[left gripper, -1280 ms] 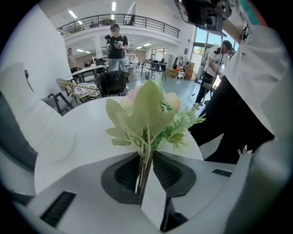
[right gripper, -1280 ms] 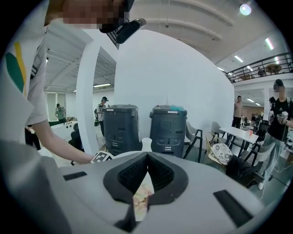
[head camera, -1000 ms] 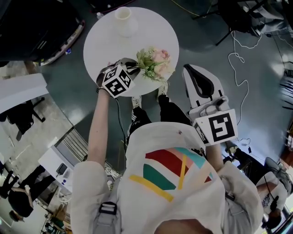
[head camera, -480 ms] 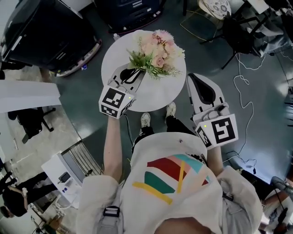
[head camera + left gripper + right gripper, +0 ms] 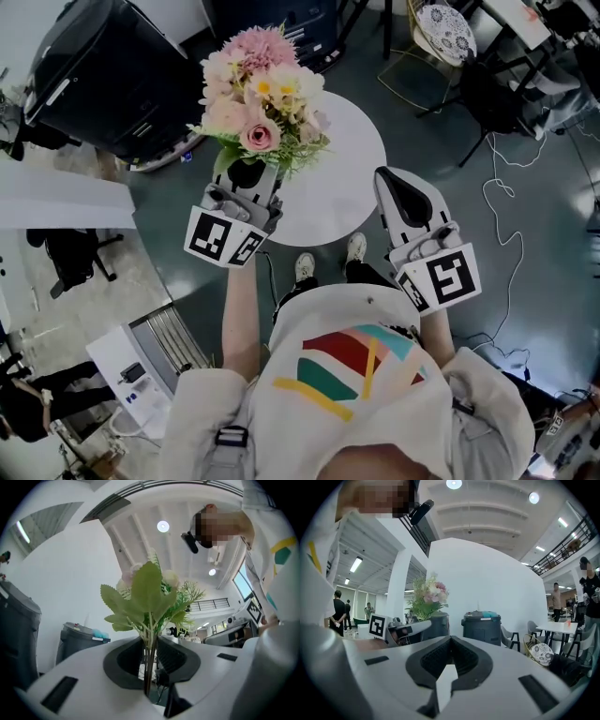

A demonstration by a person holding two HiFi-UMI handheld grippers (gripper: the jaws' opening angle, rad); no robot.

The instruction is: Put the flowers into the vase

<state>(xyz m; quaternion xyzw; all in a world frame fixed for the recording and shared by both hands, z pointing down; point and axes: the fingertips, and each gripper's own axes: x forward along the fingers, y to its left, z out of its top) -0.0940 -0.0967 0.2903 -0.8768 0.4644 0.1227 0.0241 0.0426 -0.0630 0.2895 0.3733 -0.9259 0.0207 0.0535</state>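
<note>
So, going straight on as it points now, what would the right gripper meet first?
The way looks free nearby; the right gripper aims roughly at the dark bin far off, depth unclear.

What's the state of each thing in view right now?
flower bouquet: upright, held by its stems over the round white table, not in a vase.
left gripper: shut on the flower bouquet.
right gripper: shut, nothing between its jaws.
vase: not visible in any view.
</note>
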